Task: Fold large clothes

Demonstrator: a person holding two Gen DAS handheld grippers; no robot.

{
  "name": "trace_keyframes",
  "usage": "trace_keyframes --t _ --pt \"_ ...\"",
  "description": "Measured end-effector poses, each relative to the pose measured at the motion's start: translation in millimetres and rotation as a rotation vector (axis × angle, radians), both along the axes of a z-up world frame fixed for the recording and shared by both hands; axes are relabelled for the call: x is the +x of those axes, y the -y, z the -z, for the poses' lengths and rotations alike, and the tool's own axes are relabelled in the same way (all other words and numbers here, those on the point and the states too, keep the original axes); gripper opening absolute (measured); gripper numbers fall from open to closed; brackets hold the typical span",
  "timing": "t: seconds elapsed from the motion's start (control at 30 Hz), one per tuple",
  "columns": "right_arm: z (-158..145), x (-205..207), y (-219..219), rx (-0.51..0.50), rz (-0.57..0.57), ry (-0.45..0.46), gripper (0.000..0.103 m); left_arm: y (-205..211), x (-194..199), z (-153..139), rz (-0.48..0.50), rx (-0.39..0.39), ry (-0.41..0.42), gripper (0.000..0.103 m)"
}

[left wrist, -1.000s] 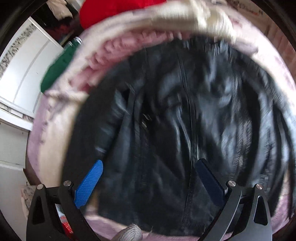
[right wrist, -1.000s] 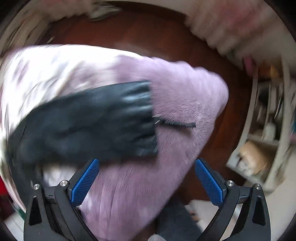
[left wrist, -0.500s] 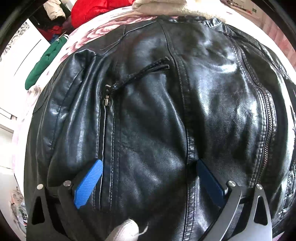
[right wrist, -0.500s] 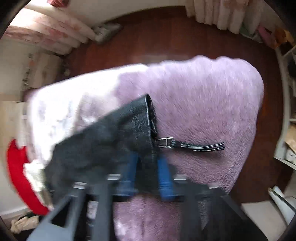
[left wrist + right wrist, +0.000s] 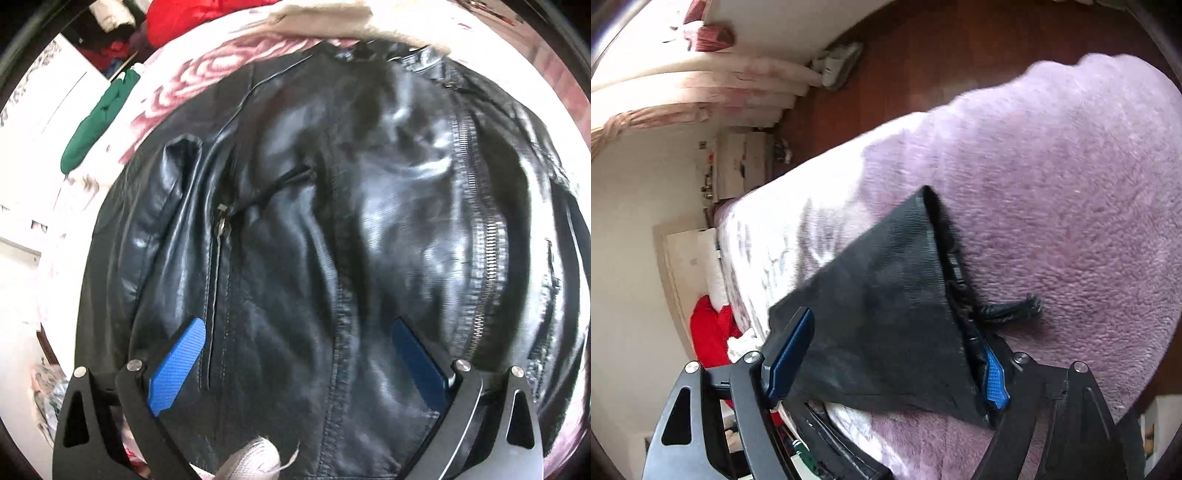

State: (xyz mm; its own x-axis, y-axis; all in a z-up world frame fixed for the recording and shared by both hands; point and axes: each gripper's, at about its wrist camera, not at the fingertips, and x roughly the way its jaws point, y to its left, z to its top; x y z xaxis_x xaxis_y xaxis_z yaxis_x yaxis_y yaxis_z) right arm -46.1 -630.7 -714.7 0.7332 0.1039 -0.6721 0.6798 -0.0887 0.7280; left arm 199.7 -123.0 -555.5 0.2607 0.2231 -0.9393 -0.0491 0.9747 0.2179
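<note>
Fluffy lilac plush blanket (image 5: 1071,192) w/ a pale rose print toward one end, spread over the bed, dark wood floor (image 5: 923,55) beyond its edge. On top, shiny black leather jacket (image 5: 314,240) lying flat, front up, filling most of the left wrist view: silver main zipper (image 5: 476,236) down the right side of the frame, slanted chest pocket zip (image 5: 221,221) nr centre-left. In the right wrist view, black leather sleeve end (image 5: 886,317) raised off the blanket, small strap (image 5: 1012,310) trailing from the cuff. Red garment (image 5: 207,14) and green garment (image 5: 99,122) at the bed's far edge. Left gripper (image 5: 299,350) spread wide just over the jacket's lower front, blue pads apart; contact w/ leather unclear. Right gripper (image 5: 886,358) part-open after just widening, sleeve between the fingers, right pad against the cuff edge, left pad clear of it.
</note>
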Motion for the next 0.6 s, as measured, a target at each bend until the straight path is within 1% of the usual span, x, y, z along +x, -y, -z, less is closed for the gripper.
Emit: trace_keyframes --t 0.03,0.07,0.13,0.2,0.23,0.27,0.33,0.43,0.5,0.53,0.6 --pt "2.0 3.6 -3.6 0.001 0.005 -0.006 0.026 6.0 -1.5 -0.6 0.012 0.028 -0.005 0.103" --pt "-0.4 13.2 -5.7 0.011 0.012 0.004 0.011 12.2 -0.9 -0.2 0.025 0.053 -0.016 0.103" --pt "-6.4 21.1 -5.4 -0.006 0.026 -0.02 0.011 21.3 8.0 -4.6 0.047 0.078 -0.036 0.103" --pt "-25.5 27.2 3.6 -0.059 0.025 -0.038 0.01 27.6 9.0 -4.3 0.053 0.132 -0.059 0.103" --pt "-40.0 29.7 13.4 -0.074 0.029 -0.035 0.01 22.7 12.7 -3.6 0.055 0.13 -0.07 0.103" --pt "-52.7 31.2 18.0 -0.101 0.028 -0.028 0.01 19.7 17.7 -5.7 0.055 0.112 -0.076 0.103" --pt "-77.2 39.7 33.7 -0.134 0.003 -0.031 0.009 12.7 32.2 -7.8 0.049 0.086 -0.077 0.103" --pt "-112.6 69.8 34.0 -0.189 -0.081 -0.033 0.009 5.6 42.3 -7.6 0.034 0.071 -0.09 0.103" --pt "-138.0 98.5 31.4 -0.234 -0.137 -0.039 0.009 -5.4 50.1 -10.7 0.009 0.044 -0.089 0.103" --pt "-153.7 115.3 24.1 -0.267 -0.176 -0.039 0.009 -14.8 54.8 -12.9 -0.005 0.028 -0.086 0.103" --pt "-191.5 153.8 -5.7 -0.357 -0.286 -0.031 0.009 -29.2 54.5 -18.1 -0.035 0.015 -0.075 0.103"
